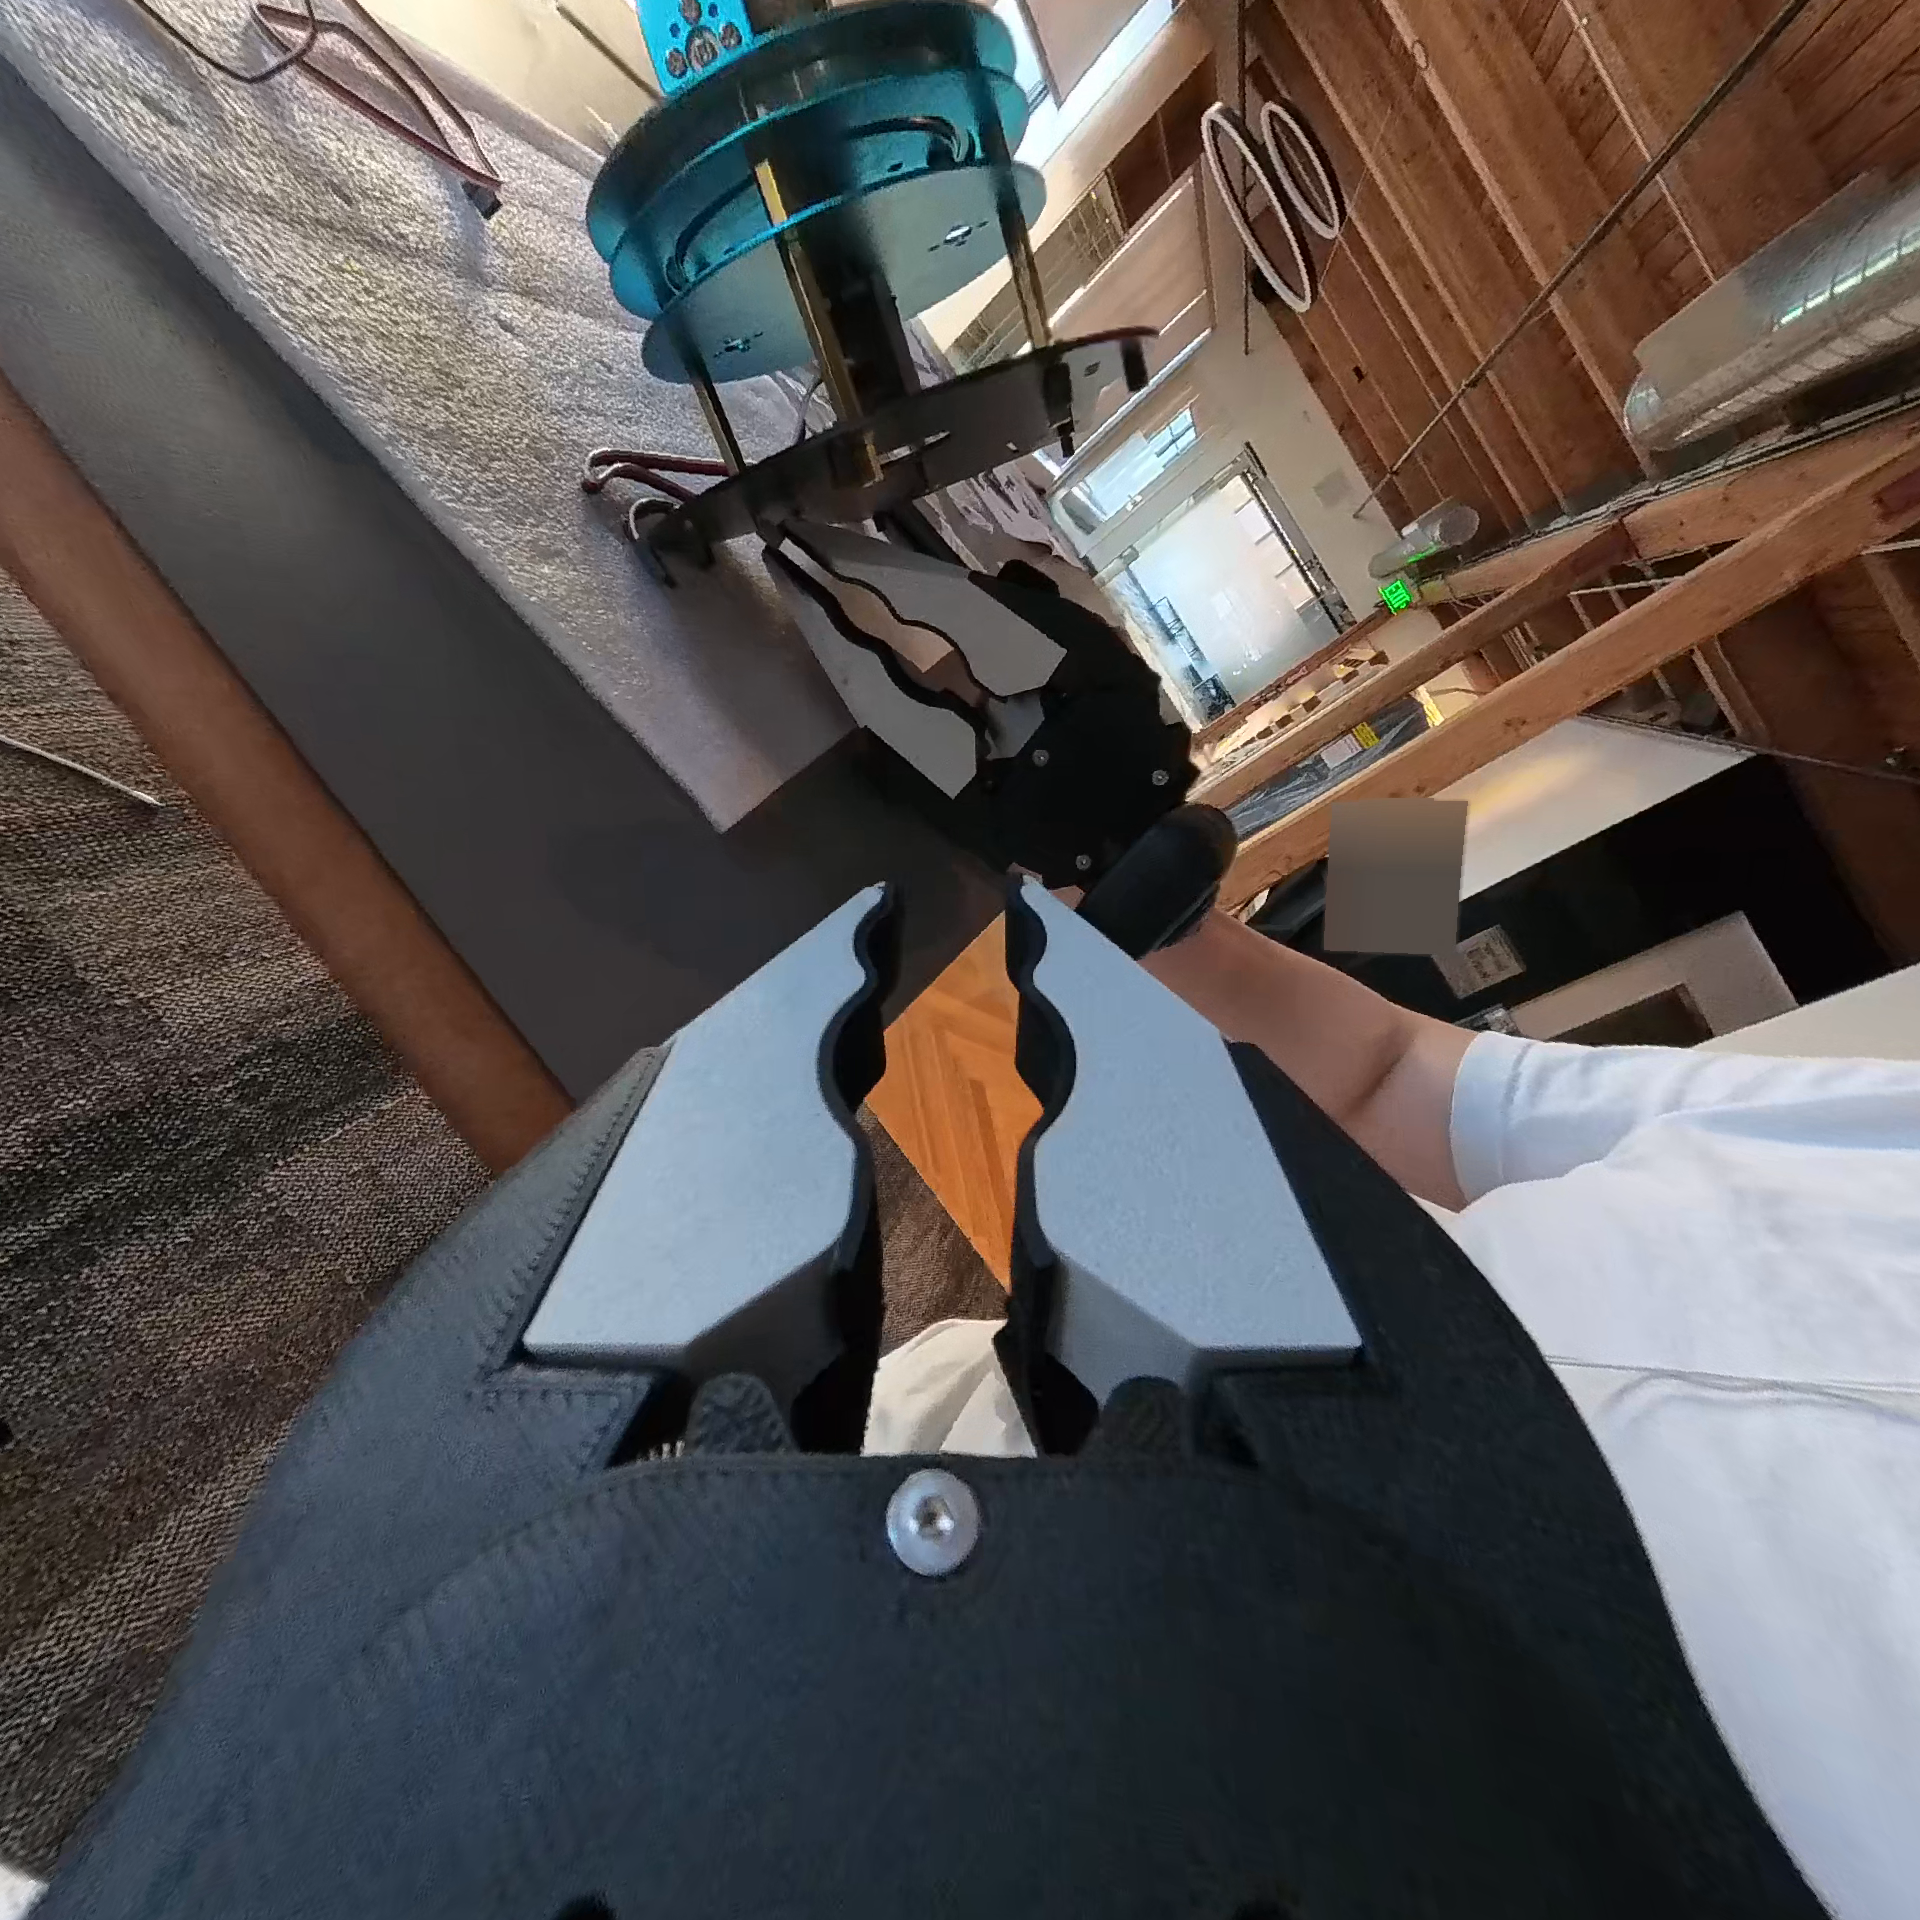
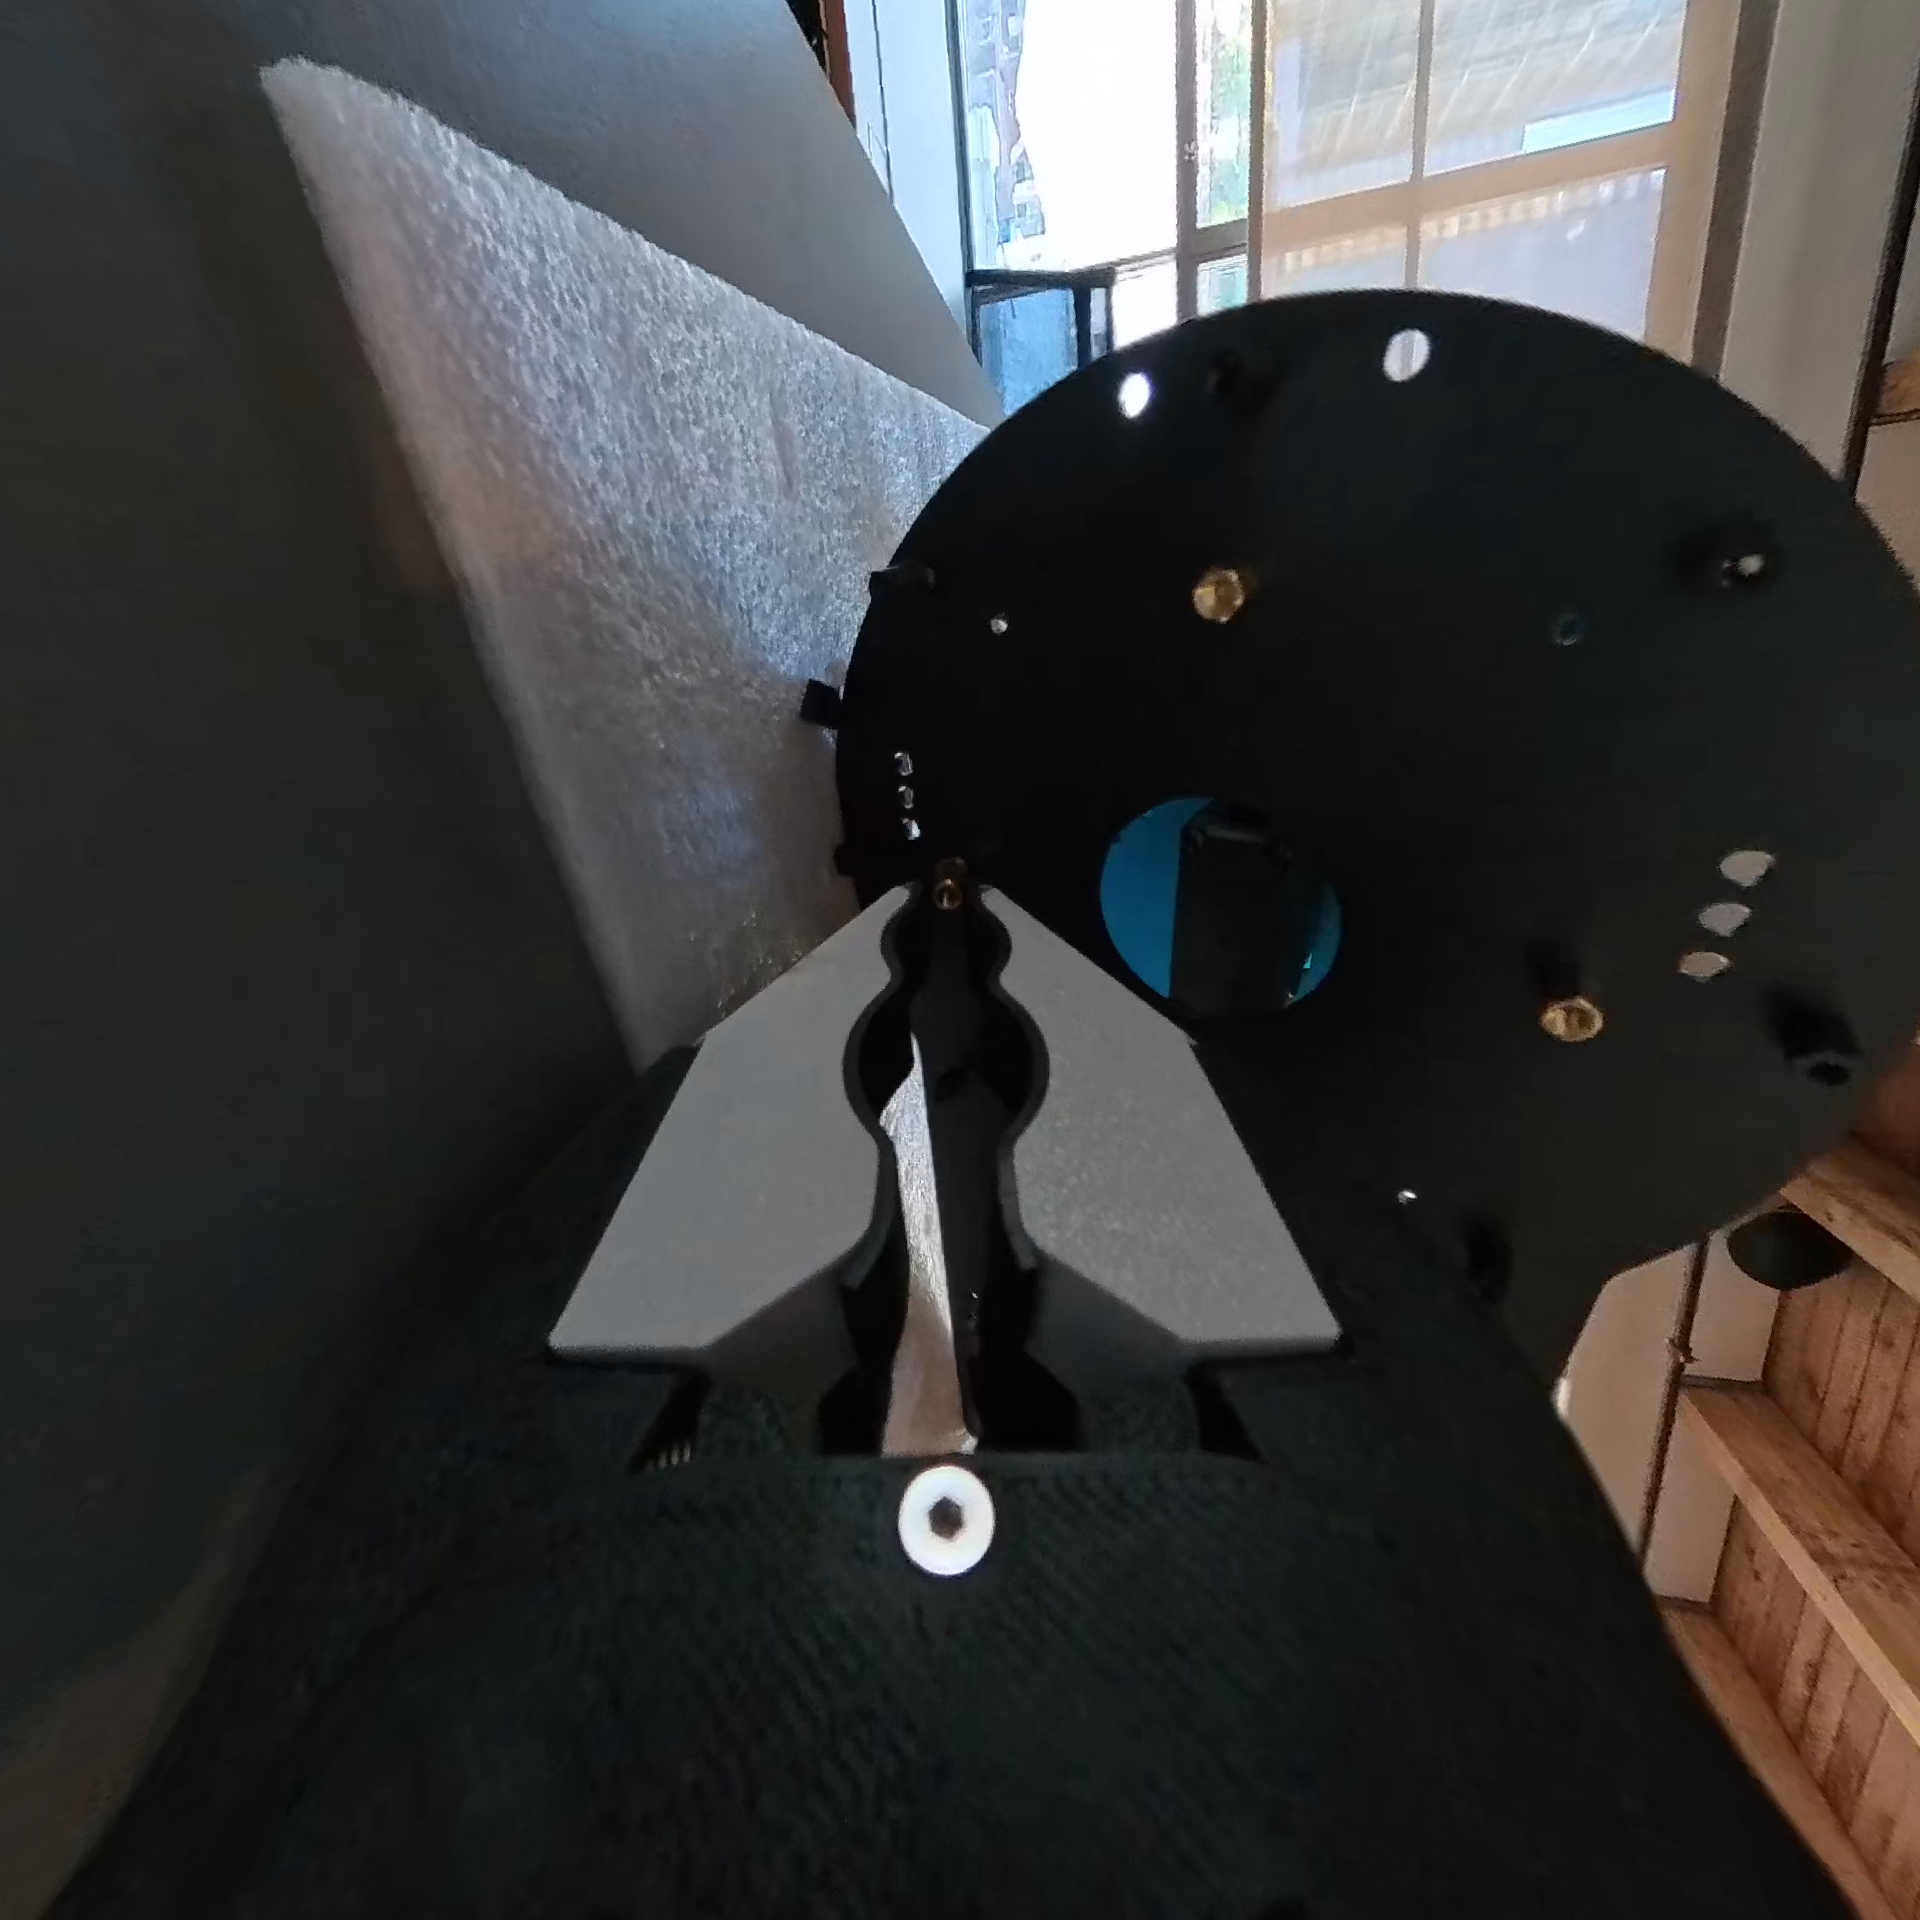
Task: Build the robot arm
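A tiered round assembly stands on a grey foam sheet (image 1: 416, 312). It has teal discs (image 1: 821, 208), brass standoffs and a black end plate (image 1: 935, 416). My right gripper (image 1: 790, 551) is shut on the rim of that black plate. In the right wrist view the plate (image 2: 1455, 727) fills the right side, and its edge sits between my right gripper's (image 2: 948, 899) fingers. A round hole in the plate shows teal behind it (image 2: 1138, 904). My left gripper (image 1: 951, 894) is open and empty, held in the air short of the right gripper.
The foam (image 2: 623, 468) lies on a dark grey table top (image 1: 416, 644) with a brown wooden edge (image 1: 260, 810). Red wires (image 1: 395, 94) lie on the foam. A person's arm (image 1: 1330, 1039) in a white sleeve holds the right gripper. Carpet (image 1: 156, 1143) and wooden shelving (image 2: 1818, 1455) are nearby. The gap from one gripper's tips to the other's is roughly 20 cm.
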